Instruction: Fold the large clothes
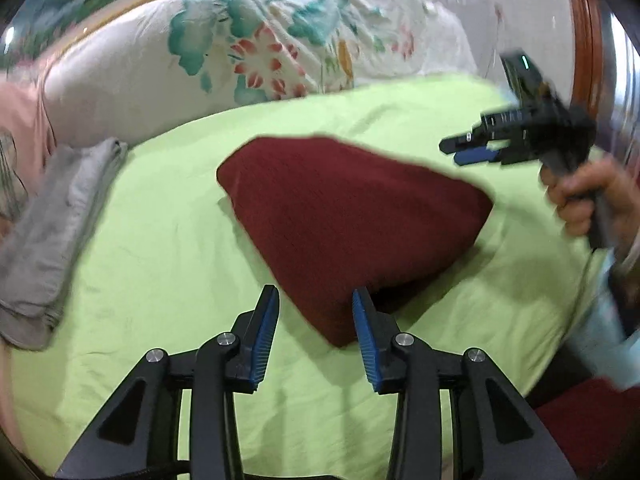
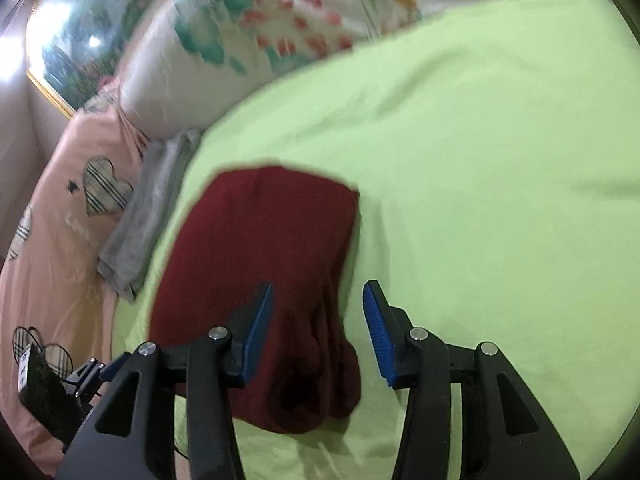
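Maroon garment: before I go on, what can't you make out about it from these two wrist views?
- Left wrist view: the maroon garment has its near corner behind the left tongs.
- Right wrist view: its near end bunches into dark folds, the layers unreadable.
- Both views: motion blur hides seams, sleeves and collar.

Lime-green bed sheet [image 2: 500, 160], floral pillow [image 1: 256, 52], pink heart-print bedding [image 2: 80, 216], gold-framed picture [image 2: 76, 60] behind.

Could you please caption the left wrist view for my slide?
Left gripper open above a folded maroon garment on a lime-green sheet.
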`<action>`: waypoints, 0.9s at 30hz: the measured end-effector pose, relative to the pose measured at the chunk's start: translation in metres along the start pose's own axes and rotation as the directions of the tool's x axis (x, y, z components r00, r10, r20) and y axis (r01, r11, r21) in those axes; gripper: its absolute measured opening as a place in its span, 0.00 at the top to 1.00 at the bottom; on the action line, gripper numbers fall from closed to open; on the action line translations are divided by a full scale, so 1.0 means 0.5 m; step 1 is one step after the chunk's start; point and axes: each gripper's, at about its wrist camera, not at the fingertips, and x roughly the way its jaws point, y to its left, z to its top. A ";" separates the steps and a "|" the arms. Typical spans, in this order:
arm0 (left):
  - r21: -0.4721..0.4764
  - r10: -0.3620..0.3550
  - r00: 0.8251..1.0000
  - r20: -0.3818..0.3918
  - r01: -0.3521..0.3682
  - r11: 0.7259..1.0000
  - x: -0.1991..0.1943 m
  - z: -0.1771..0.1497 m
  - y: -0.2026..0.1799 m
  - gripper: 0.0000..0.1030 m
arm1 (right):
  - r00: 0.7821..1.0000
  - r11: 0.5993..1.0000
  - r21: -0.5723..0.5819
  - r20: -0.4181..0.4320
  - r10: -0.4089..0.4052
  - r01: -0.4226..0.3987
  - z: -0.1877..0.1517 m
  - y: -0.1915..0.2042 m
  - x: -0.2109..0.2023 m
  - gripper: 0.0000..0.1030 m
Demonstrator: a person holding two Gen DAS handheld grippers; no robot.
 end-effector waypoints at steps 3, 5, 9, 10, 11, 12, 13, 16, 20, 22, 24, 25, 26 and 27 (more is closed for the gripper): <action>-0.138 -0.143 0.986 0.082 0.153 0.979 0.001 0.055 0.054 0.65 | 0.998 0.998 -0.028 0.031 0.059 -0.058 0.019 0.048 -0.002 0.63; -0.165 -0.224 0.967 0.118 0.241 0.956 0.020 0.084 0.066 0.65 | 0.993 0.992 -0.044 -0.013 0.118 -0.119 0.030 0.085 0.042 0.69; -0.183 -0.334 0.940 0.072 0.341 0.922 0.106 0.112 0.062 0.76 | 0.987 0.986 -0.058 -0.062 0.150 -0.154 0.044 0.118 0.130 0.77; -0.191 -0.375 0.926 0.032 0.374 0.907 0.138 0.107 0.057 0.77 | 0.985 0.985 -0.062 -0.073 0.159 -0.163 0.050 0.119 0.147 0.77; -0.190 -0.400 0.917 0.002 0.393 0.900 0.160 0.099 0.052 0.77 | 0.985 0.984 -0.072 -0.081 0.155 -0.161 0.056 0.124 0.168 0.77; -0.191 -0.397 0.918 -0.027 0.385 0.903 0.180 0.090 0.046 0.80 | 0.986 0.986 -0.081 -0.091 0.136 -0.144 0.059 0.122 0.188 0.77; -0.198 -0.392 0.919 -0.049 0.376 0.905 0.194 0.082 0.041 0.92 | 0.989 0.990 -0.086 -0.107 0.103 -0.112 0.066 0.116 0.217 0.77; -0.264 -0.429 0.901 -0.063 0.399 0.878 0.234 0.058 0.034 0.99 | 0.984 0.992 -0.080 -0.154 0.084 -0.098 0.074 0.099 0.279 0.80; -0.259 -0.390 0.919 -0.064 0.362 0.896 0.260 0.060 0.004 1.00 | 0.983 0.991 -0.082 -0.163 0.088 -0.103 0.090 0.097 0.314 0.81; -0.247 -0.364 0.929 -0.061 0.340 0.907 0.263 0.065 -0.001 0.99 | 0.983 0.990 -0.110 -0.167 0.072 -0.091 0.097 0.103 0.321 0.81; -0.258 -0.364 0.930 -0.048 0.341 0.904 0.261 0.063 0.005 0.99 | 0.983 0.989 -0.113 -0.164 0.080 -0.100 0.097 0.100 0.322 0.81; -0.266 -0.371 0.928 -0.043 0.347 0.899 0.260 0.062 0.012 0.99 | 0.982 0.989 -0.097 -0.165 0.094 -0.111 0.097 0.095 0.321 0.81; -0.273 -0.378 0.925 -0.042 0.353 0.895 0.261 0.061 0.016 0.99 | 0.981 0.989 -0.088 -0.166 0.102 -0.118 0.096 0.093 0.318 0.81; -0.278 -0.383 0.923 -0.045 0.357 0.892 0.261 0.060 0.017 0.99 | 0.981 0.989 -0.084 -0.165 0.106 -0.121 0.092 0.090 0.312 0.81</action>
